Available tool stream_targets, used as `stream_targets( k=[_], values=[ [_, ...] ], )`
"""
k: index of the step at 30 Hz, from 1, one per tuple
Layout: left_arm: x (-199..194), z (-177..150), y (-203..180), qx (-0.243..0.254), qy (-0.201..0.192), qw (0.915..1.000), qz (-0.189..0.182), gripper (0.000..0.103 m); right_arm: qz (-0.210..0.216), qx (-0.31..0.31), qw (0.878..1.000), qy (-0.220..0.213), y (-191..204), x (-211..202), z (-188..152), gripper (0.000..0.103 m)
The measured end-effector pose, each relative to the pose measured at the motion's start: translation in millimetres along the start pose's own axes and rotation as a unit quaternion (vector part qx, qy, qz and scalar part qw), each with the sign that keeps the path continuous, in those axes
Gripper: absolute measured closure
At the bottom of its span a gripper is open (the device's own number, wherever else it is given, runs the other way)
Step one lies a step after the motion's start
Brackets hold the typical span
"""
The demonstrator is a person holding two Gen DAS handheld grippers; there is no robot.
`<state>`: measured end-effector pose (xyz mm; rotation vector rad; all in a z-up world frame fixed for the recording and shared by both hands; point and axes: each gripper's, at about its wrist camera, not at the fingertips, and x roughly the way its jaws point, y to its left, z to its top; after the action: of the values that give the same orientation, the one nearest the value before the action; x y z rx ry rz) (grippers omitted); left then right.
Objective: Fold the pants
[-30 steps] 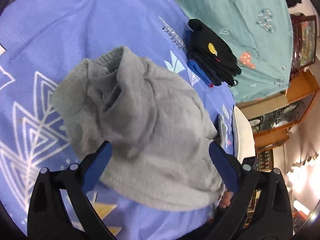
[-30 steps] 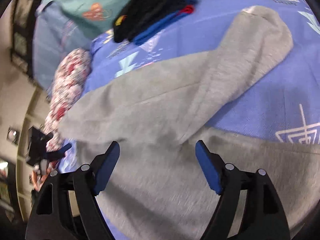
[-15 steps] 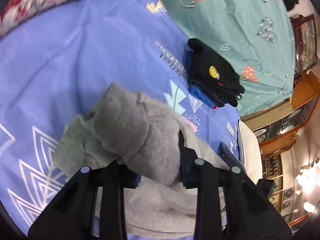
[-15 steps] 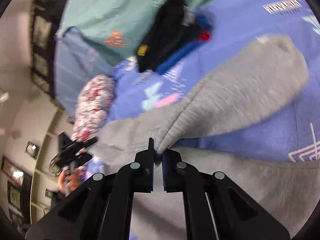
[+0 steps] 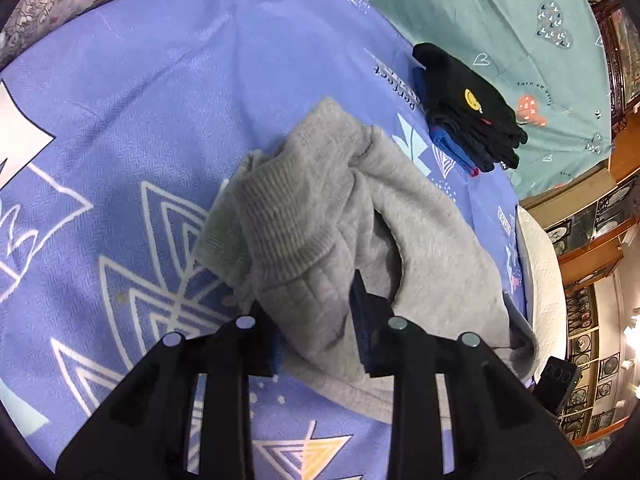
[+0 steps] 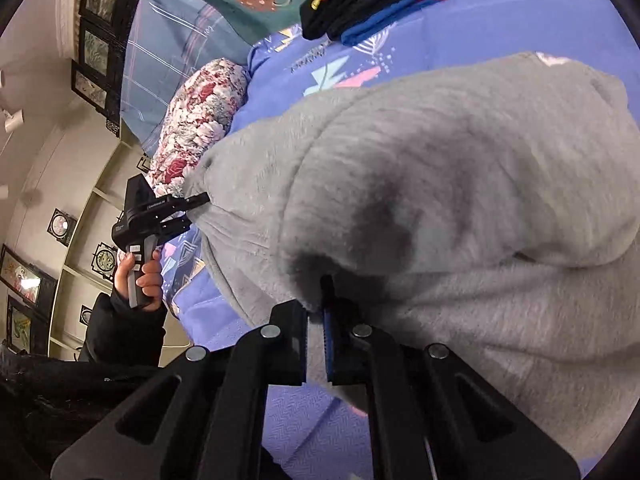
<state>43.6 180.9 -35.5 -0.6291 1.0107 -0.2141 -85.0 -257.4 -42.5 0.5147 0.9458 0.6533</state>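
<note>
Both grippers have the grey pants bunched up just this side of the stack of dark folded clothes; the left gripper pinches a ribbed cuff, the right gripper clamps thick fleece; next, I'd guess, spreading them flat.

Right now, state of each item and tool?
Left tool: shut on pants, gripping a bunched part near the ribbed cuff.
Right tool: shut on pants, pinching a fabric edge.
Pants: grey, bunched, partly lifted, not folded.
Dark clothes: folded, stacked on the bed.
</note>
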Motion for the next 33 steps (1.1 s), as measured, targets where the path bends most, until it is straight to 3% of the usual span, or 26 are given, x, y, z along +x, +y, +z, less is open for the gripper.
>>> stream_targets(
  k=[5,7,9,13,17,18,23,24,26,27,28,29,30,31,33],
  values=[
    [-7,0,-5,0.016,-0.008,0.9998,0.005,0.076,0.017,-0.031,0.999,-0.023,13,-1,3,0.097],
    [6,-2,-5,0.016,0.009,0.9996,0.021,0.058,0.012,-0.028,0.999,-0.011,9,0,2,0.097],
    [14,-3,-3,0.013,0.017,0.9996,0.02,0.056,0.006,-0.031,0.999,0.005,6,4,-3,0.097],
    [6,-3,-7,0.023,-0.009,0.9994,0.025,0.076,0.014,-0.047,0.999,0.006,10,-3,-11,0.097],
    [-5,-12,-9,0.017,-0.018,0.9994,0.024,0.081,0.019,-0.054,0.998,0.01,8,-2,-17,0.097],
    [-11,-15,-12,0.02,-0.024,0.9994,0.015,0.086,0.023,-0.055,0.998,0.01,7,-3,-19,0.097],
    [-27,-13,-31,0.051,-0.039,0.998,0.002,0.088,0.065,-0.06,0.995,-0.043,14,-25,-3,0.097],
    [-17,-9,-30,0.05,-0.018,0.9986,0.004,0.085,0.055,-0.059,0.996,-0.045,16,-25,4,0.097],
    [2,-8,-22,0.028,0.018,0.9994,0.01,0.069,0.033,-0.054,0.998,-0.021,16,-15,11,0.097],
    [15,-9,-18,0.019,0.035,0.999,0.02,0.056,0.024,-0.048,0.999,-0.004,15,-8,11,0.094],
    [20,-10,-16,0.02,0.035,0.9988,0.027,0.052,0.011,-0.04,0.999,0.013,12,-1,9,0.092],
    [23,-10,-17,0.023,0.032,0.9988,0.03,0.05,0.0,-0.032,0.999,0.027,9,5,7,0.077],
    [24,-7,-19,0.024,0.027,0.9989,0.029,0.046,-0.014,-0.021,0.999,0.034,5,9,5,0.054],
    [25,-4,-18,0.021,0.023,0.9991,0.028,0.041,-0.022,-0.012,0.999,0.029,2,10,5,0.048],
    [29,2,-17,0.007,0.019,0.9995,0.025,0.041,-0.024,0.001,1.0,0.018,-2,12,6,0.046]
  ],
)
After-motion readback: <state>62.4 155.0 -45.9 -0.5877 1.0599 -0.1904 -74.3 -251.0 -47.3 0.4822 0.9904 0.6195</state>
